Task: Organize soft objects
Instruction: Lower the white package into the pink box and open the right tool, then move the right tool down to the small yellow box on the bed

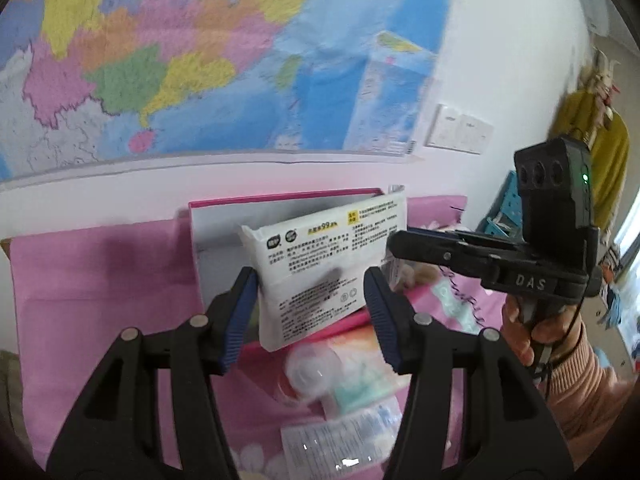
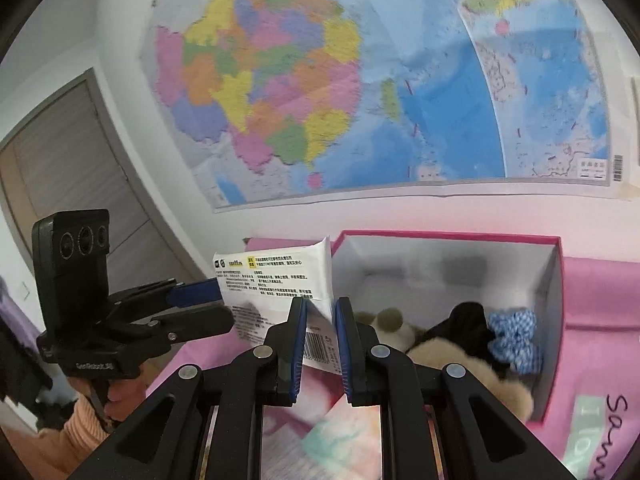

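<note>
A white tissue pack with black print is held up above the pink-covered table, in front of a pink-rimmed white box. My left gripper is shut on the pack's lower part, blue pads on both its sides. My right gripper is shut on the pack's other end; in the left wrist view it reaches in from the right. The box holds a plush toy, a black item and a blue checked cloth.
A pink cloth covers the table. Wrapped packets and a clear round lid lie on it below the pack. A large map hangs on the wall behind. A door stands to the left.
</note>
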